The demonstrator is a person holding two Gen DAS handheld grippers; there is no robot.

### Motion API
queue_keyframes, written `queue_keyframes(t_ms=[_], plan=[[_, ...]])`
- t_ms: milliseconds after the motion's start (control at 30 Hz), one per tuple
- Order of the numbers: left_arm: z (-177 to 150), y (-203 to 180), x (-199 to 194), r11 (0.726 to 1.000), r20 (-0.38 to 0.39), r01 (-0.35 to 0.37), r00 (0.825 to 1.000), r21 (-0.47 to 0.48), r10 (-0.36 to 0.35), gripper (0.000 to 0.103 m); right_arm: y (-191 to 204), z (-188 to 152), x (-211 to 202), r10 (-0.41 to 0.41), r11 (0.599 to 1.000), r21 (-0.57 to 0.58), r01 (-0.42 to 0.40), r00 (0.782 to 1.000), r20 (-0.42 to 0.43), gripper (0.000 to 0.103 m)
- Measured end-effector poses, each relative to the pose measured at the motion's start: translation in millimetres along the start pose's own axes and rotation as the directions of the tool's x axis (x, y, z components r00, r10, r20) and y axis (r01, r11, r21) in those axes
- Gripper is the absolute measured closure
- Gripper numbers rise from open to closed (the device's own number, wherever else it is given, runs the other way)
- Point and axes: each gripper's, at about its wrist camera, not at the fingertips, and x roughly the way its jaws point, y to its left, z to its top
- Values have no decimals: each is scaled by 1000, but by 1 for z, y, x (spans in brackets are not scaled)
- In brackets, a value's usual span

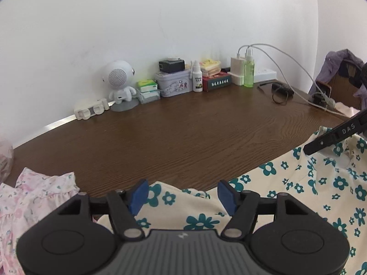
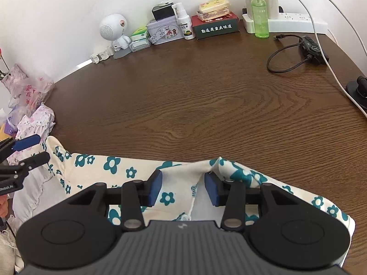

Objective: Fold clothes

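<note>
On desk [image 2: 206, 105] near edge: cream floral shirt [image 2: 119, 167] lying flat. Left tongs [image 1: 182, 194] open above its hem, gripping nothing. Right tongs [image 2: 183, 189] part-open over collar area, fabric between pads, not pinched.

Shirt [image 2: 137, 171] lies on the near edge of the table [image 2: 206, 103], dress [image 1: 34, 206] just left of it. Along the back wall: speaker [image 2: 114, 29] left, tin [image 2: 164, 32] and box [image 2: 215, 26] middle, power strip [image 2: 296, 23] right. Cable [image 2: 286, 57] before the strip.
</note>
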Motion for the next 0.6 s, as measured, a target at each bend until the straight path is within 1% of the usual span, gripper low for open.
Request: queue_keyframes(t_ms=[33,67,100,133,167,233,333,400,467,500,533,567,600], plan=[[1,0,8,1000,-39,-8,999,-5,8,38,-1,1,1,2,1000,5,-2,1000,-3,85],[1,0,16,1000,-71,-9,997,-16,8,43,-2,1,2,6,1000,11,-6,1000,-5,99],[1,2,21,999,-92,3,996,-33,-6,74,-3,0,2,12,1000,17,-12,1000,-6,99],[-1,4,25,999,-106,10,994,-53,-15,96,-3,0,2,16,1000,16,-16,1000,-5,100],[-2,7,25,997,-101,6,995,-78,-14,98,-2,0,1,15,1000,0,-15,1000,-2,101],[-5,13,20,992,-65,1,998,-125,-9,99,0,1,-5,19,1000,-21,-19,1000,18,101],[-10,20,15,980,-17,-30,999,-196,27,99,-4,6,-9,28,999,-19,-27,998,58,101],[-13,20,17,973,-15,-39,999,-229,37,98,-6,7,-4,26,1000,-10,-26,998,59,101],[-13,18,20,971,-23,-48,999,-235,44,96,-6,5,4,16,1000,-11,-15,998,53,100],[-13,18,18,971,-14,-54,999,-233,52,88,-7,5,5,23,1000,-6,-23,998,56,98],[-12,19,12,971,-3,-62,998,-233,63,85,-8,6,3,36,999,7,-36,998,57,95],[-11,19,6,970,7,-70,997,-233,74,73,-11,7,-2,47,998,29,-49,997,59,90],[-10,20,0,969,18,-79,996,-233,85,59,-13,8,-10,55,997,49,-58,996,64,78]])
